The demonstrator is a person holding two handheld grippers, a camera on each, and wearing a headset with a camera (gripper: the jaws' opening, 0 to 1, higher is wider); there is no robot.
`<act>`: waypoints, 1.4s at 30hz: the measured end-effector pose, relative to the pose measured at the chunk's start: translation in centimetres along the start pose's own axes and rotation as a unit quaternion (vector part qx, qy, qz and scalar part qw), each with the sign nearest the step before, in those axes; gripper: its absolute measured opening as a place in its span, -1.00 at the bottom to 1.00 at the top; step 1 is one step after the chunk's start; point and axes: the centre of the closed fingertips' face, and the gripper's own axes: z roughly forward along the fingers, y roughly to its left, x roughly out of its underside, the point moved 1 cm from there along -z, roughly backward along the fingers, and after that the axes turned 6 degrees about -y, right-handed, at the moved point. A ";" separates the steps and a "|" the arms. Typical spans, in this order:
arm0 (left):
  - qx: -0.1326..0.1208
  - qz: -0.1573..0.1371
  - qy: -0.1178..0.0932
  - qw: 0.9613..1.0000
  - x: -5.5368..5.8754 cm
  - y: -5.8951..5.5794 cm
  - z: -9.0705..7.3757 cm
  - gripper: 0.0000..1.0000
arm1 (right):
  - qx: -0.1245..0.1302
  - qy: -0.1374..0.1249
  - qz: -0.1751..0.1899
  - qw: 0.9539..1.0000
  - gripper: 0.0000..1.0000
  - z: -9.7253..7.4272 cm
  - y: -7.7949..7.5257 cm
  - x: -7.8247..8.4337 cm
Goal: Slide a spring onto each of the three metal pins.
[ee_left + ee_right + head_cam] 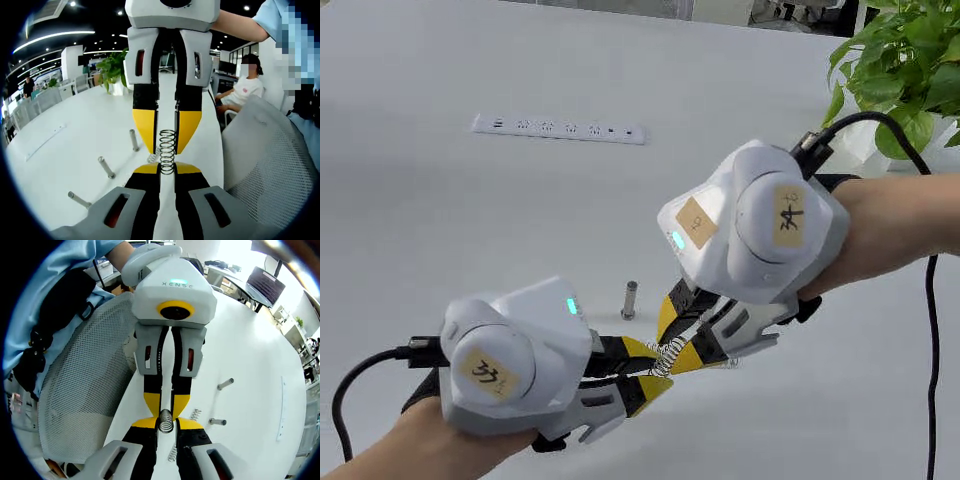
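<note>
A small steel spring (pixel 667 357) hangs above the table between two grippers that meet tip to tip. The left gripper (pixel 167 169) pinches the spring's (pixel 167 150) near end between its yellow tips. The right gripper (pixel 166 423) faces it, and its yellow fingers (pixel 145 130) press both sides of the spring (pixel 166 421), seen end-on. Three upright metal pins (pixel 134 140) (pixel 106 167) (pixel 80 200) stand bare on the white table, left of the grippers. In the head view, one pin (pixel 629 299) stands just behind the tips. Loose springs (pixel 195 414) (pixel 172 452) lie on the table.
A white power strip (pixel 558 128) lies at the back of the table (pixel 440 220). A potted plant (pixel 905 70) stands at the far right corner. A mesh chair (pixel 270 160) sits beside the table edge, with a seated person (pixel 245 85) beyond it.
</note>
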 end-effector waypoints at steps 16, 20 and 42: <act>0.000 0.002 -0.006 1.000 -0.6 0.1 0.1 -0.87 | -0.017 0.007 0.013 1.000 -0.84 0.3 0.1 0.2; -0.001 0.000 -0.009 1.000 -0.7 0.0 0.1 -0.87 | -0.021 0.009 0.017 1.000 -0.84 0.3 0.1 0.3; -0.040 -0.020 -0.020 0.999 0.3 1.2 -0.8 -0.74 | -0.020 -0.002 0.062 0.998 -0.87 0.5 -1.0 -0.4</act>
